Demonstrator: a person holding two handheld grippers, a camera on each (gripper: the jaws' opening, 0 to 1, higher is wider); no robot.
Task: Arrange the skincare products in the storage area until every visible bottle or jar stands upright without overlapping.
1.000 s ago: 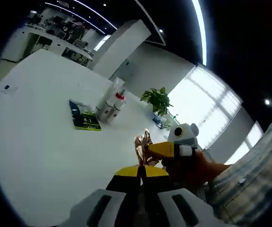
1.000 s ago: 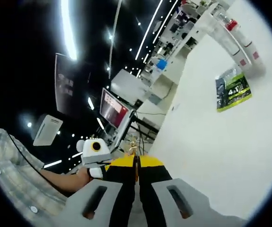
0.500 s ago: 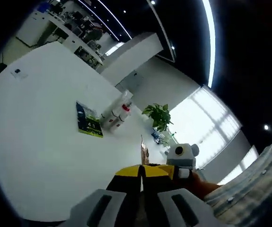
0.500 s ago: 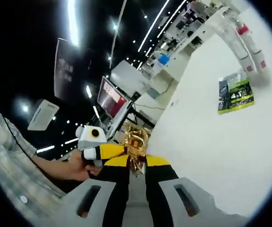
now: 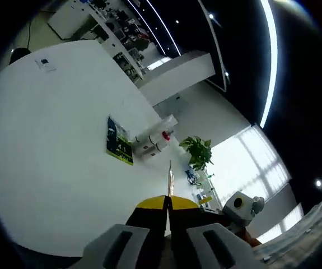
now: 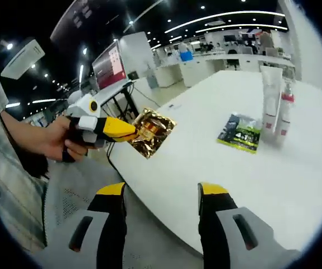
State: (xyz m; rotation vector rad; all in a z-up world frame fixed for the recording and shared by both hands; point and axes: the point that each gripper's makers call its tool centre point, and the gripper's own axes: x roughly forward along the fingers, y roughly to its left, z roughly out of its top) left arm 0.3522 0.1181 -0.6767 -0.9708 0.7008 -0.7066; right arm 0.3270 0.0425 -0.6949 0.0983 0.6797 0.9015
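My left gripper (image 5: 167, 200) is shut on a gold foil sachet (image 5: 170, 178), which shows edge-on above the jaws. In the right gripper view the same gold sachet (image 6: 153, 131) hangs off the table's near corner, pinched by the left gripper (image 6: 134, 131) in a person's hand. My right gripper (image 6: 162, 193) is open with nothing between its jaws, below and apart from the sachet. On the white table (image 6: 217, 168) a white tube (image 6: 271, 105) and a red-capped bottle (image 6: 285, 115) stand side by side. A green-and-black sachet (image 6: 239, 133) lies flat in front of them.
The left gripper view shows the green sachet (image 5: 119, 148), the tube and bottle (image 5: 155, 137) and a potted plant (image 5: 199, 151) at the table's (image 5: 49, 140) far end. Desks and a monitor (image 6: 111, 64) stand beyond the table. Grey floor lies under my right gripper.
My right gripper, shut at the gold sachet half a second ago, has opened and drawn back. The sachet stays in the left gripper. Both views have rolled.
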